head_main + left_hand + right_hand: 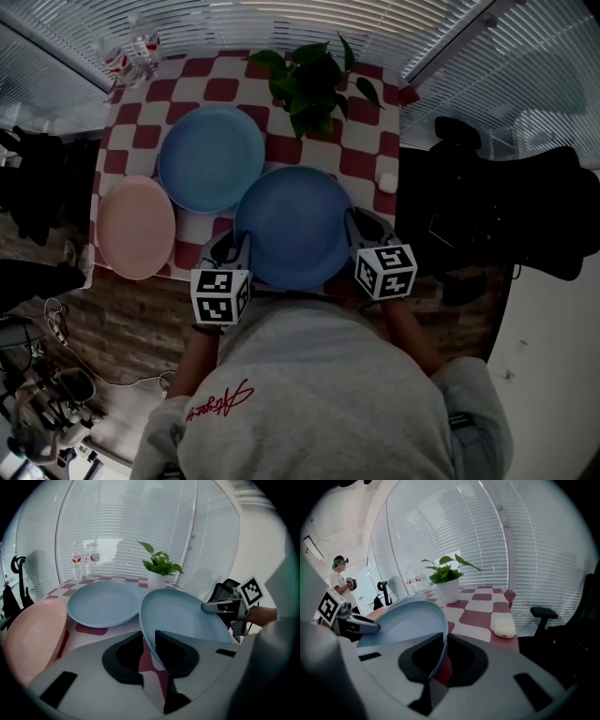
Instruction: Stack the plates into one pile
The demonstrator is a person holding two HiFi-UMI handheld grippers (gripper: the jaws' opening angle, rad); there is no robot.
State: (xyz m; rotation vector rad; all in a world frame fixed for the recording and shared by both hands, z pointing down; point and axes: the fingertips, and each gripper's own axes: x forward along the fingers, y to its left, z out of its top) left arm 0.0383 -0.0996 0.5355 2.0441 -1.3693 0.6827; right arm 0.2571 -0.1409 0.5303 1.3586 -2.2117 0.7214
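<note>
Checkered table [367, 141], three plates [211, 157]: left gripper [149, 649], right gripper [440, 654] clamp blue plate [292, 225].

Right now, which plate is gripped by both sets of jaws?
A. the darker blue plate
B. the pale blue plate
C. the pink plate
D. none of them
A: the rim of the darker blue plate is pinched in the jaws of the left gripper and of the right gripper.
</note>
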